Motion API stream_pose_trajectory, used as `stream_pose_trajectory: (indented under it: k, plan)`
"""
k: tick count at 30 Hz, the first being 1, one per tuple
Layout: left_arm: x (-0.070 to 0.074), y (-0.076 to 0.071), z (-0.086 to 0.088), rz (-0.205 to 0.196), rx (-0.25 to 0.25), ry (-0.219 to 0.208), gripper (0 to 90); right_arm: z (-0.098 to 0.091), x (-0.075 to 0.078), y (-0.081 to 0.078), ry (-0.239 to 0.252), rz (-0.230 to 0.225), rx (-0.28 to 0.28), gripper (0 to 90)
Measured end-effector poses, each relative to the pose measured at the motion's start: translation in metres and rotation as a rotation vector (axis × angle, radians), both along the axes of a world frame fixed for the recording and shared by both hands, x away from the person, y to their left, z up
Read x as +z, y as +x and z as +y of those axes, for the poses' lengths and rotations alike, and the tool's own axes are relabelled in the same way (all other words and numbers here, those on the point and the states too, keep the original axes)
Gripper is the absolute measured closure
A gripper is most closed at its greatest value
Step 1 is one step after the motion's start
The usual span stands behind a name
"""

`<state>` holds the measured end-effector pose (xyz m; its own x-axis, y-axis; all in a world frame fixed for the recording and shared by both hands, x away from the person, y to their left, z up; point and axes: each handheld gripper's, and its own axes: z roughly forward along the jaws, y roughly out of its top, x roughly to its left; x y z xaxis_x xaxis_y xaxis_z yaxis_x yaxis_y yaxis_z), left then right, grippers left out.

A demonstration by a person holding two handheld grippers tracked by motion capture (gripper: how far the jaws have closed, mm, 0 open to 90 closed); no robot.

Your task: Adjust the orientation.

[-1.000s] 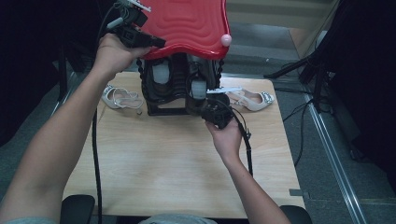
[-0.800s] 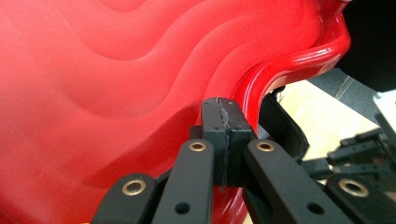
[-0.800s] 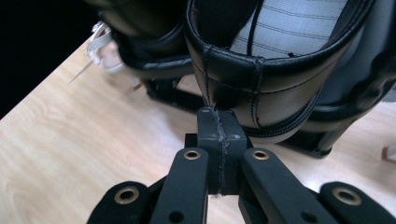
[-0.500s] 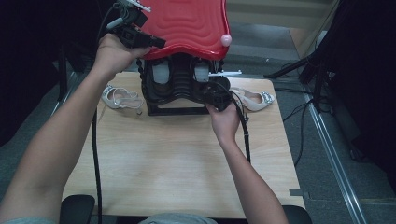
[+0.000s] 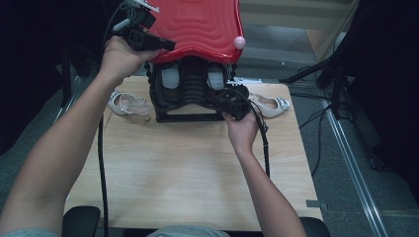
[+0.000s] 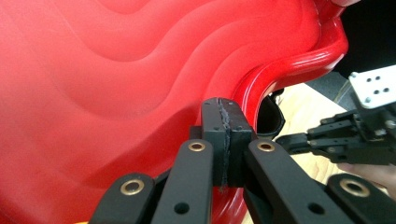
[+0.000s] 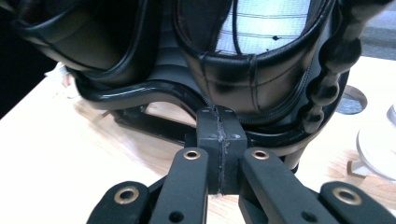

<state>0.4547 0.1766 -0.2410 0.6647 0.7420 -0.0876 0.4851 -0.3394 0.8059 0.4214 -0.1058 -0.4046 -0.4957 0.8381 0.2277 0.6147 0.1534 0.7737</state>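
A shoe rack with a red wavy top (image 5: 197, 24) and a black frame (image 5: 185, 116) stands at the far middle of the wooden table (image 5: 188, 173). Black shoes (image 5: 170, 81) sit inside it. My left gripper (image 5: 165, 45) is shut with nothing between its pads and lies against the left front edge of the red top (image 6: 116, 93). My right gripper (image 5: 232, 101) is shut and empty at the rack's right front. Its tips (image 7: 220, 135) are right below the heel of a black shoe (image 7: 252, 84), at the black shelf rim (image 7: 140, 91).
One white sandal (image 5: 127, 103) lies on the table left of the rack, and a white heeled shoe (image 5: 271, 104) lies to the right. A pink ball (image 5: 239, 42) sticks out at the red top's right corner. Cables trail from both grippers.
My right hand has moved away from the table's near side, up to the rack's right front by the black shoe. The left hand has kept still.
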Motion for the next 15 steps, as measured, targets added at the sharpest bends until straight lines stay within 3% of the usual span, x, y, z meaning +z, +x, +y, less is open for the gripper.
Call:
stream_pose_trajectory:
  k: [1,2,3,6,8,10,15]
  plan:
    - [0.001,-0.001,0.001,-0.003,0.002,-0.010,82.3,-0.002,0.000,-0.003,0.015,0.013,0.016,90.0]
    - [0.003,-0.001,0.002,0.004,-0.007,-0.038,82.3,-0.002,0.000,-0.003,0.015,0.013,0.016,90.0]
    - [0.007,-0.005,0.001,0.030,-0.016,-0.059,75.1,-0.003,0.000,-0.007,0.018,0.016,0.031,90.0]
    - [0.008,-0.014,-0.002,0.021,-0.032,-0.042,67.8,-0.005,0.000,-0.012,0.029,0.015,0.045,90.0]
    - [0.005,-0.027,-0.004,0.014,-0.056,-0.061,64.6,-0.006,-0.003,-0.014,0.030,0.015,0.054,89.7]
    - [-0.001,-0.040,-0.006,0.024,-0.071,-0.072,60.5,-0.008,-0.008,-0.017,0.035,0.036,0.064,88.9]
    - [-0.013,-0.046,-0.004,0.063,-0.086,-0.071,57.5,-0.011,-0.011,-0.023,0.048,0.025,0.071,86.7]
